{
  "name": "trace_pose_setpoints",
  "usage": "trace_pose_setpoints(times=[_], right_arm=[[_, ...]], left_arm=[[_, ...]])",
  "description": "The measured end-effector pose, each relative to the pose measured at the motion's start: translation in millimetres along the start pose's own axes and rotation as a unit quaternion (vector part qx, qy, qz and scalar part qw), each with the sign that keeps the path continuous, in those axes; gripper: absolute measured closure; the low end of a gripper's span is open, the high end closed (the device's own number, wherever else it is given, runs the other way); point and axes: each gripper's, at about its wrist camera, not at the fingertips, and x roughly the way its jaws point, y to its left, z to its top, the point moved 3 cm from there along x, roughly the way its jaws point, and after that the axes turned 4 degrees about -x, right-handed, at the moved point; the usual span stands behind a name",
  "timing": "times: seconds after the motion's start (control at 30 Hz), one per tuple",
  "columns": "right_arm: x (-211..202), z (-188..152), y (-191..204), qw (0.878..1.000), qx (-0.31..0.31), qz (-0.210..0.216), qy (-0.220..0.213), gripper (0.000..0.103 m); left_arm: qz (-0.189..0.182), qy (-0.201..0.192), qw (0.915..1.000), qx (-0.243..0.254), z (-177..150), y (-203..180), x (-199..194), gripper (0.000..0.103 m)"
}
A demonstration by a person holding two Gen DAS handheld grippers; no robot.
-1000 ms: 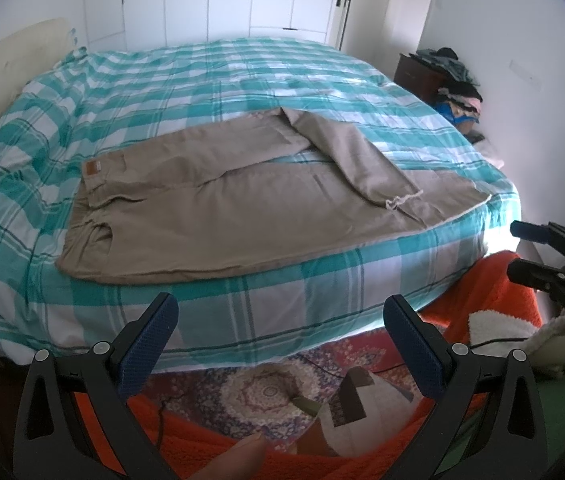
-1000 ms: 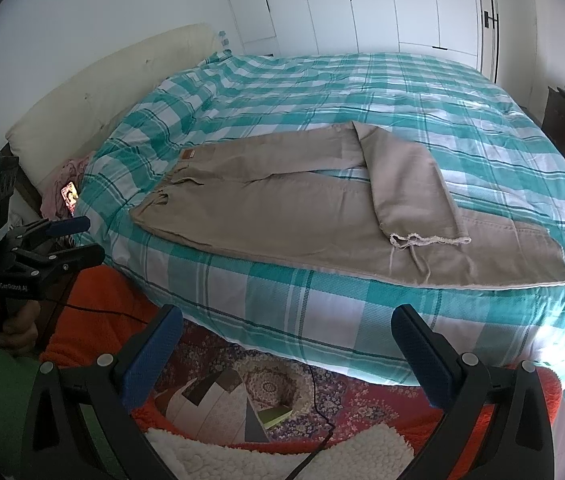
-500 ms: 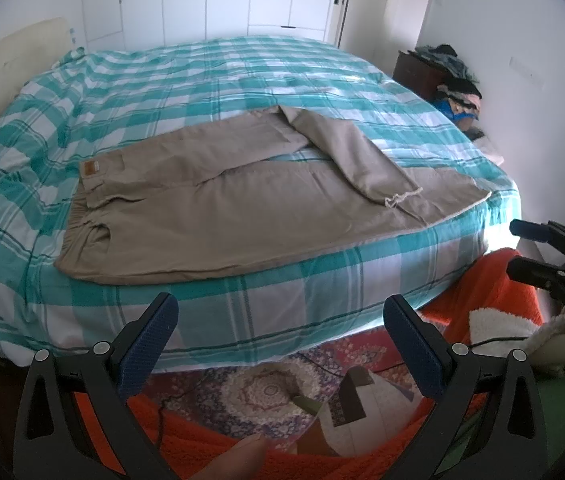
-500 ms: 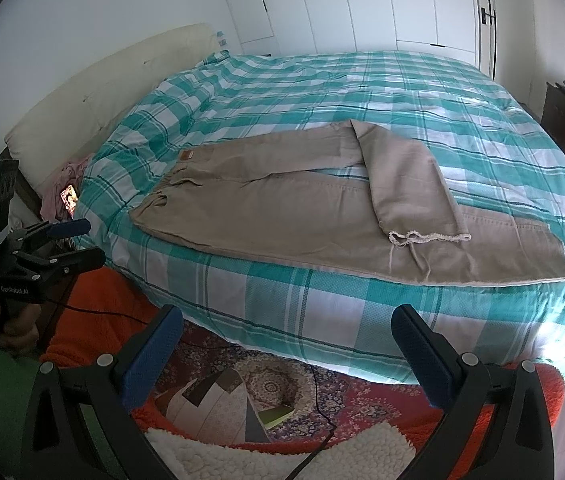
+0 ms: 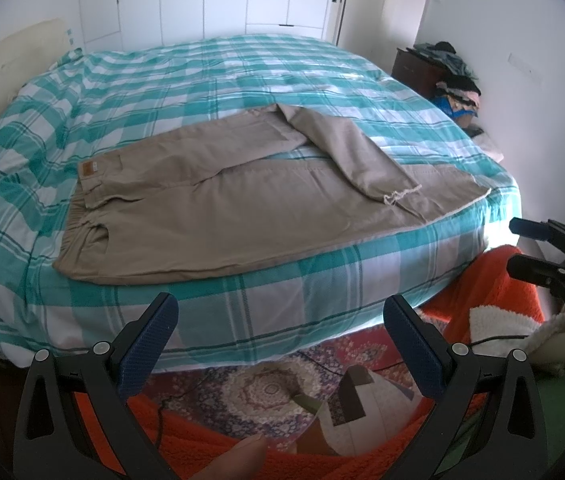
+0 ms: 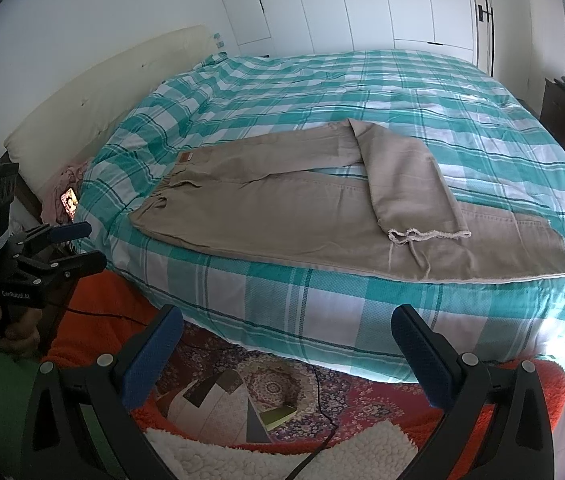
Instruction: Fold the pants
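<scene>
Nothing much has shifted in the past second: both my tongs hang where they were, off the near edge of the bed point(image 5: 242, 312), only drifting a touch. The left tongs point(image 5: 280, 320) stand spread wide and empty, as do the right tongs point(image 6: 286, 332), held back so I can take in the whole garment before reaching. The khaki pants point(image 5: 242, 216) lie flat along the near side of the checked cover, waistband point(image 5: 82, 216) toward the headboard point(image 6: 94, 96), far leg doubled back so its frayed hem point(image 6: 428, 235) rests across the near leg. That crossing, I judge, is a fold begun, with the lengthwise fold not yet finished. Whether the near hem point(image 6: 562, 256) overhangs the mattress edge is hard to tell through this lens. Below, a patterned rug point(image 5: 266, 384) covers the floor.
</scene>
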Motion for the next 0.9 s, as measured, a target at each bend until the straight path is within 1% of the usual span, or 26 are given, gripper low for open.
trace_pose_setpoints(times=[0.63, 0.77, 0.9], right_arm=[[-0.9, 0.3, 0.6, 1.0, 0.001, 0.001, -0.002, 0.0], [-2.5, 0.9, 0.9, 1.0, 0.0, 0.0, -0.004, 0.0], [-12.7, 2.9, 0.0, 1.0, 0.001, -0.013, -0.022, 0.0]], left_arm=[[0.001, -0.001, 1.0, 0.006, -0.2, -1.2, -1.6, 0.001], [0.007, -0.008, 0.9999, -0.008, 1.1, 5.2, -7.1, 0.001], [0.02, -0.012, 0.9995, -0.022, 0.6, 16.6, -10.1, 0.001]])
